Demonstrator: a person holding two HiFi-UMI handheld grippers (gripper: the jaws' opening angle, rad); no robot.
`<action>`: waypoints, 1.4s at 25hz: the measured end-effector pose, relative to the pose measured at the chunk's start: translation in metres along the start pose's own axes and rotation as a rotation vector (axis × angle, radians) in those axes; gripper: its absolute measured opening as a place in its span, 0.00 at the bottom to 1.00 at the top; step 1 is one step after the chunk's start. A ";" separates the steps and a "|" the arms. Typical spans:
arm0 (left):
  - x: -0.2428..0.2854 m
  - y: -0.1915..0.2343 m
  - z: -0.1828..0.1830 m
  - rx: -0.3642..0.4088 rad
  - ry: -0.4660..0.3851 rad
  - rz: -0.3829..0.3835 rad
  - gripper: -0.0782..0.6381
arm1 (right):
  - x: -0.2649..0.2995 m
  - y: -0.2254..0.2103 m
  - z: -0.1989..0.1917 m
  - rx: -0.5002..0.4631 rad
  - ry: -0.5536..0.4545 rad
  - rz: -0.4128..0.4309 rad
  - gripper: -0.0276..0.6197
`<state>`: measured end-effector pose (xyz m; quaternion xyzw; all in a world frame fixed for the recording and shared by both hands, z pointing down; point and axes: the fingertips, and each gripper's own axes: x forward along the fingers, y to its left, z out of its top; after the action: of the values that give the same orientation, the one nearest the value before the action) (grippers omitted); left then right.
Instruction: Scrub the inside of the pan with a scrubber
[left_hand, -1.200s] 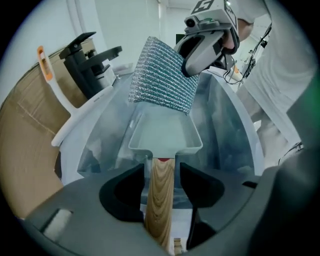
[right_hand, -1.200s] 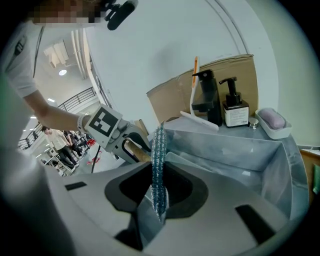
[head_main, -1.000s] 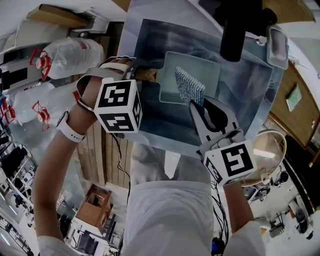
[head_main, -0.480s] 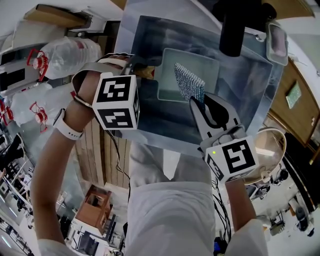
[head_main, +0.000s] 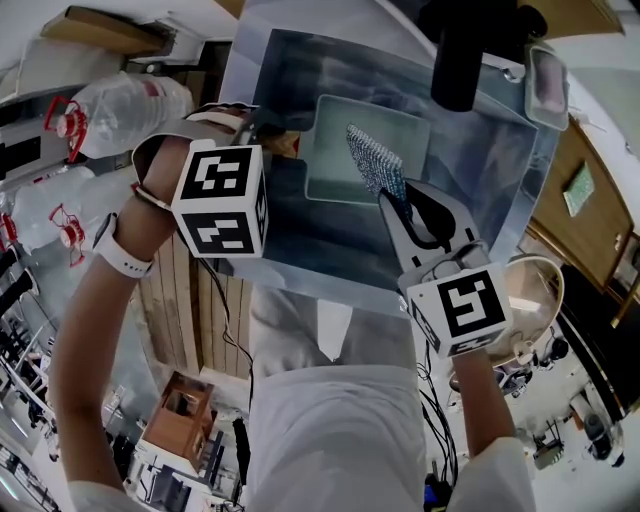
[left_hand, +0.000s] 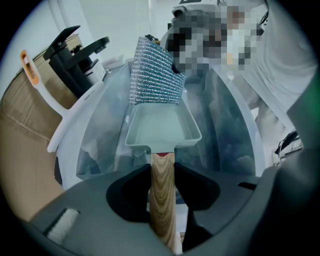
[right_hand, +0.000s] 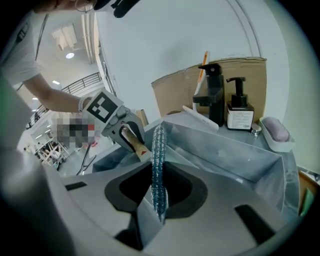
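A pale green square pan (head_main: 340, 165) with a wooden handle (head_main: 287, 147) lies in the sink (head_main: 300, 250). My left gripper (head_main: 262, 135) points down at the sink's left side. Its jaws have just been closing and are now shut on the handle (left_hand: 162, 190), with the pan (left_hand: 162, 127) straight ahead. My right gripper (head_main: 400, 205) is shut on a silver mesh scrubber (head_main: 378, 160), which stands upright over the pan's inside. In the right gripper view the scrubber (right_hand: 158, 165) shows edge-on between the jaws, and the left gripper (right_hand: 122, 127) is beyond it.
A black faucet (head_main: 458, 60) hangs over the sink's far side, with a soap dispenser (right_hand: 239, 112) and a soap dish (head_main: 548, 80) beside it. Water bottles (head_main: 110, 110) lie to the left. A metal bowl (head_main: 540, 300) sits at the right.
The right gripper has rolled slightly with the scrubber in it. The left gripper and the pan keep their places.
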<state>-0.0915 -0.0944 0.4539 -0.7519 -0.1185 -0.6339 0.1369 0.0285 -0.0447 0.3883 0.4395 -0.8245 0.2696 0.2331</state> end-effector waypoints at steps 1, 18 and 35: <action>0.000 0.000 0.000 0.000 0.000 0.000 0.31 | 0.002 -0.001 -0.001 -0.016 0.007 0.002 0.14; 0.000 0.000 0.001 0.004 0.005 -0.016 0.31 | 0.056 -0.015 -0.006 -0.420 0.191 0.031 0.14; 0.000 0.000 0.000 0.027 -0.009 -0.013 0.31 | 0.100 -0.040 -0.002 -0.687 0.304 -0.079 0.14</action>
<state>-0.0916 -0.0950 0.4542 -0.7521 -0.1328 -0.6297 0.1424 0.0125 -0.1225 0.4618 0.3219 -0.8053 0.0304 0.4969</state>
